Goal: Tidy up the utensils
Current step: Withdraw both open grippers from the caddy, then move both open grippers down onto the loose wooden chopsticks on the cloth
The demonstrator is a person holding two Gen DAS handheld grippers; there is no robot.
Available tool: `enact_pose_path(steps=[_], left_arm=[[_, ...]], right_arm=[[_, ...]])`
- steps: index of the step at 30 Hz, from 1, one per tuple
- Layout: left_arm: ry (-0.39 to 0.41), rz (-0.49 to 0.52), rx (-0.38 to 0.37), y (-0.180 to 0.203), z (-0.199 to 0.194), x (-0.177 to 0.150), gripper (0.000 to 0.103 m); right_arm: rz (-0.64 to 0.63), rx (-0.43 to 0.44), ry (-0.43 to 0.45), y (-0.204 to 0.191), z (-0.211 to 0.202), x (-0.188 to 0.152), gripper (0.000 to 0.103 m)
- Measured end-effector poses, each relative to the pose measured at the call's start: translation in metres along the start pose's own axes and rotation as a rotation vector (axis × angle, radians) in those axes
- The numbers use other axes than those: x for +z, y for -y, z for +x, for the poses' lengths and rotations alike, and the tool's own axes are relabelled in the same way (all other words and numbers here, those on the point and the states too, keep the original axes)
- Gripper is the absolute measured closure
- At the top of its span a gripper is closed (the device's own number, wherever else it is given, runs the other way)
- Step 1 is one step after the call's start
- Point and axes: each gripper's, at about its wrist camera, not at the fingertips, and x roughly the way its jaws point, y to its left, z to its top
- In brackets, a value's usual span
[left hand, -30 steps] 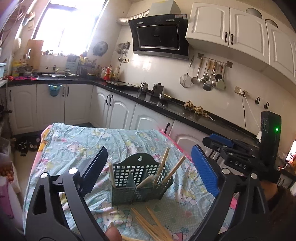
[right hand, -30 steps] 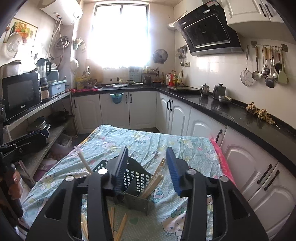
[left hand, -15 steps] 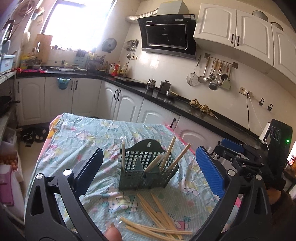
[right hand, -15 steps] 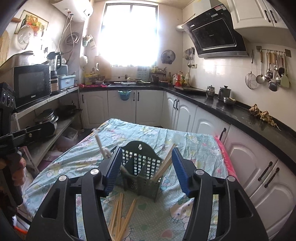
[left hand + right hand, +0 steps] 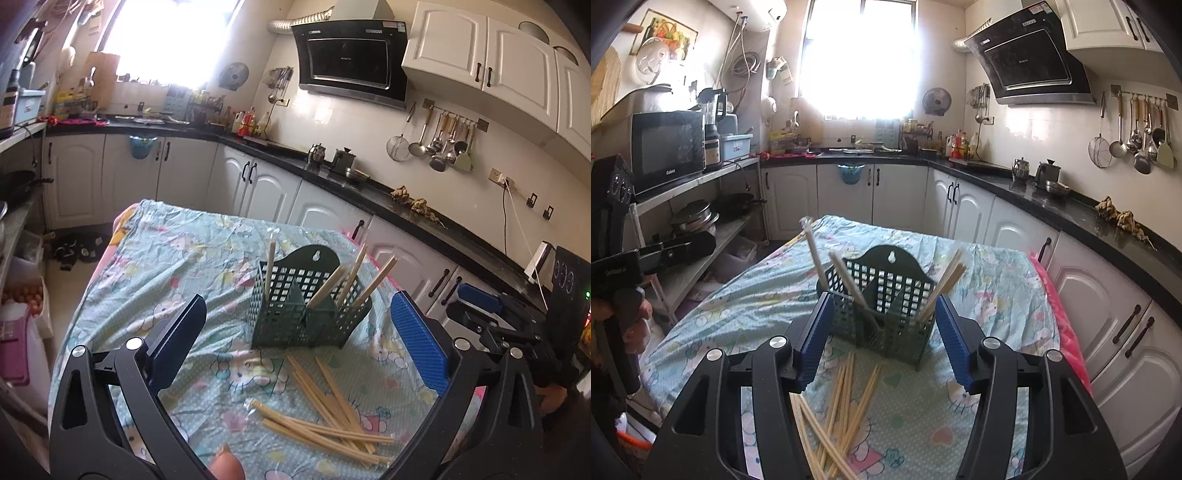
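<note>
A dark green mesh basket stands upright on the cloth-covered table. One chopstick leans in its left compartment in the left wrist view, and a few more lean in the right one. Loose wooden chopsticks lie scattered on the cloth in front of the basket. My left gripper hovers above them, jaws wide open and empty. My right gripper is open too, short of the basket, with nothing between its fingers.
The table's patterned cloth hangs over the edges. My right gripper shows at the right of the left wrist view, my left gripper and a hand at the left of the other. White cabinets and black counters run behind and right; shelves with a microwave stand left.
Both grippers have sunk toward the table, so the basket sits higher in each view and the loose chopsticks have come into sight. The right jaws have spread wider.
</note>
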Motion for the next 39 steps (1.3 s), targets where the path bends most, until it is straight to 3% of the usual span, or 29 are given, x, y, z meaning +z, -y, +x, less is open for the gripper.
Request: enact_pose_path(steps=[39], left_arm=[[-0.3, -0.06, 0.021, -0.012, 0.056, -0.103, 0.011]], right_arm=[[0.032, 0.006, -0.27, -0.022, 0.022, -0.118, 0.044]])
